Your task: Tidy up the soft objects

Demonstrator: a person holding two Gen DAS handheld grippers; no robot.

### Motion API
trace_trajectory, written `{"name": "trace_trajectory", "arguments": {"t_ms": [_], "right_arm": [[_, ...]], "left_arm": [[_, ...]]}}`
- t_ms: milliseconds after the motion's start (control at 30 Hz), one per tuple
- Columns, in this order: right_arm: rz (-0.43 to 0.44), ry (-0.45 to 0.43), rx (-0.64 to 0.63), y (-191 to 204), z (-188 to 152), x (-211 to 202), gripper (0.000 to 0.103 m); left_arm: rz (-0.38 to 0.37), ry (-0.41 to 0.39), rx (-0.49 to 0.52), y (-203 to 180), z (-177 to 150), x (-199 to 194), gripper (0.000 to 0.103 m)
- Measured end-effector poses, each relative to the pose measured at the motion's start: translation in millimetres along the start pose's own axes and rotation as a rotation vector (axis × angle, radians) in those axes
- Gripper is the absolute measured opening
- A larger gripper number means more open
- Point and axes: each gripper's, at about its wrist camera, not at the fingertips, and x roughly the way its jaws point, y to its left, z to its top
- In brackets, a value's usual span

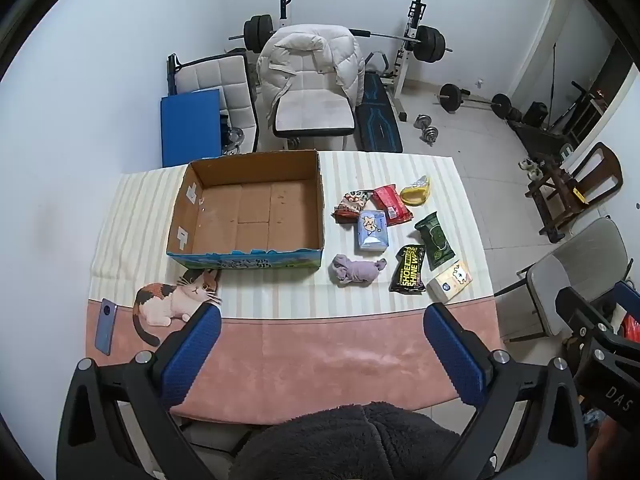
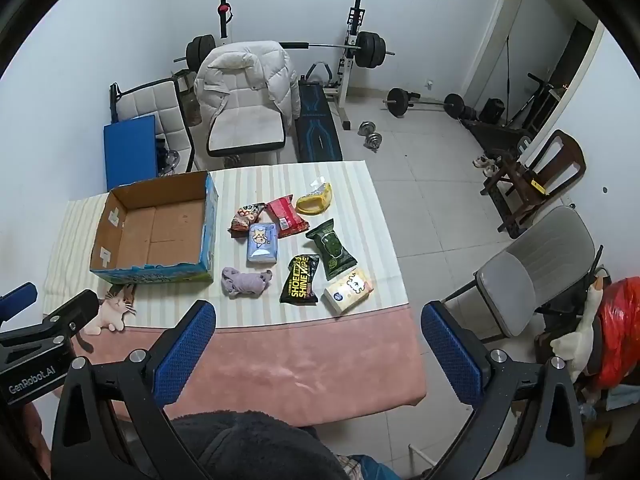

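An open cardboard box [image 1: 248, 216] [image 2: 156, 232] stands on the table's left part. To its right lie soft packs: a purple cloth bundle [image 1: 356, 270] [image 2: 246, 280], a blue tissue pack [image 1: 373, 230] [image 2: 262, 242], a black shoe-wipes pack [image 1: 410, 274] [image 2: 301, 279], a green wipes pack [image 1: 434, 240] [image 2: 331, 249], a cream tissue pack [image 1: 450, 280] [image 2: 348, 290], a red pack [image 1: 392, 204] [image 2: 286, 216], a patterned snack pack [image 1: 350, 206] [image 2: 246, 218] and a yellow item [image 1: 416, 192] [image 2: 316, 200]. My left gripper [image 1: 322, 344] and right gripper [image 2: 318, 342] are open and empty, above the table's near edge.
A phone [image 1: 106, 326] lies at the table's left front. The cloth carries a printed cat [image 1: 172, 300]. A padded chair with a white jacket [image 1: 312, 92] stands behind the table, a grey folding chair [image 2: 528, 272] to the right. Weights and a bench stand at the back.
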Motion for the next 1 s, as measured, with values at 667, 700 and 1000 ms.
{"name": "trace_trajectory", "arguments": {"t_ms": [667,700,1000], "right_arm": [[-0.013,-0.019,-0.002,-6.1,4.3,-5.3,0.103],[-0.011,-0.023,-0.002,-13.2,4.2,-6.6,0.103],[-0.005,-0.027,-0.004,-21.5,2.7,-7.6,0.103]], "left_arm": [[0.013,-0.035,-0.003,-11.8,2.5,-9.8,0.103],[0.014,-0.037,-0.002,-12.2,2.6,-10.3,0.103],[0.018,-0.038,-0.002,-16.3,1.0,-11.6,0.103]]}}
